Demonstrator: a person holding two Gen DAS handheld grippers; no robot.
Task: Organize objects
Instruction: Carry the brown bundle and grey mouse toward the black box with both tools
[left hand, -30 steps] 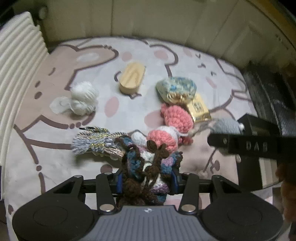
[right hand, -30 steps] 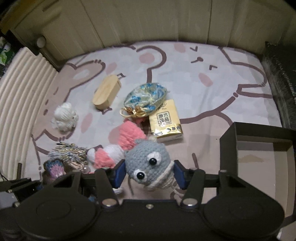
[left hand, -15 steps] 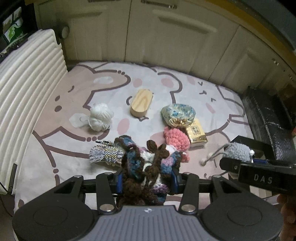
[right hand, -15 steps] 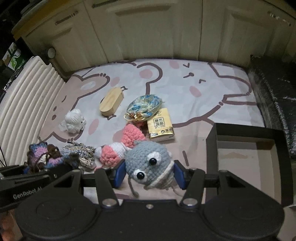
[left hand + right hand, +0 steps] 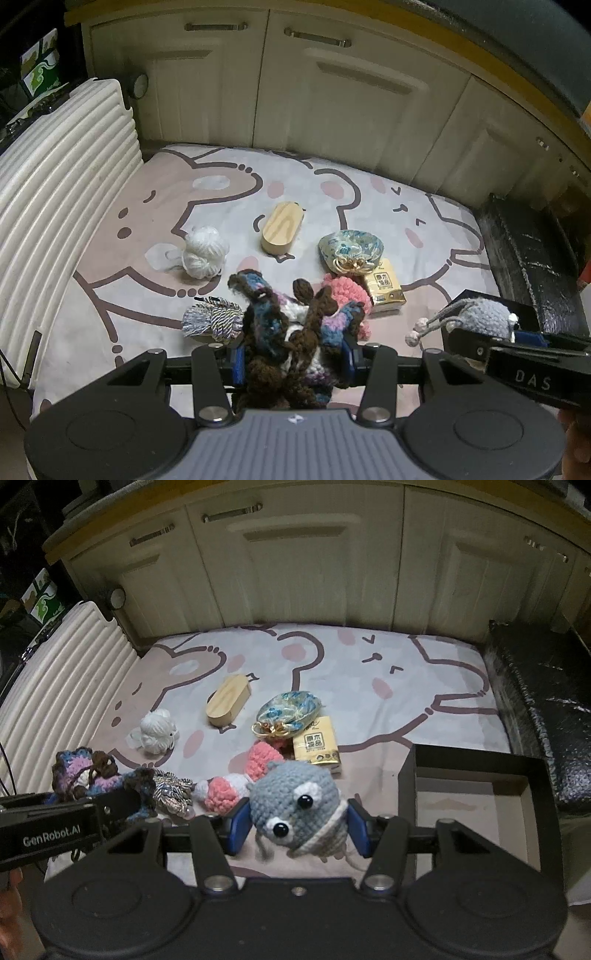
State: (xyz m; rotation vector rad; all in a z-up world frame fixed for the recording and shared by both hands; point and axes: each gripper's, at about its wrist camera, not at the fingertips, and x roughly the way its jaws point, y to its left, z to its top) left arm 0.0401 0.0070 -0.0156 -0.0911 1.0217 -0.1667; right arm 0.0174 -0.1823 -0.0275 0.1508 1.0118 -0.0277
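Your right gripper (image 5: 297, 829) is clamped on the grey crochet mouse (image 5: 295, 805), low centre of the right wrist view, both blue pads against its sides. Your left gripper (image 5: 291, 360) is clamped on the brown-and-blue crochet toy (image 5: 286, 332), low centre of the left wrist view; strands hang below the pads.

Just right of the mouse, the black open box (image 5: 476, 805) fills the lower right of the right wrist view. Its near rim lies beside your right finger; its floor is bare.

On the cartoon-print mat (image 5: 351, 672), from the grippers outward:
- pink-and-white crochet piece (image 5: 236, 782), just above and left of the mouse
- silver tassel bundle (image 5: 173, 794), further left
- yellow tissue pack (image 5: 317, 746), touching the blue brocade pouch (image 5: 290, 710)
- wooden oval box (image 5: 229, 699) and white yarn ball (image 5: 159, 731), each apart from the rest

Edges: the ribbed white panel (image 5: 62, 686) bounds the mat at left, cabinet doors (image 5: 295, 554) at top, a black textured block (image 5: 543, 709) at right. The upper right of the mat is open.

Against the earlier frames, both grippers have risen: the cabinet doors, then barely seen, now fill the top of both views, and the mat objects appear smaller. Both grips are unchanged. The objects on the mat have not moved.
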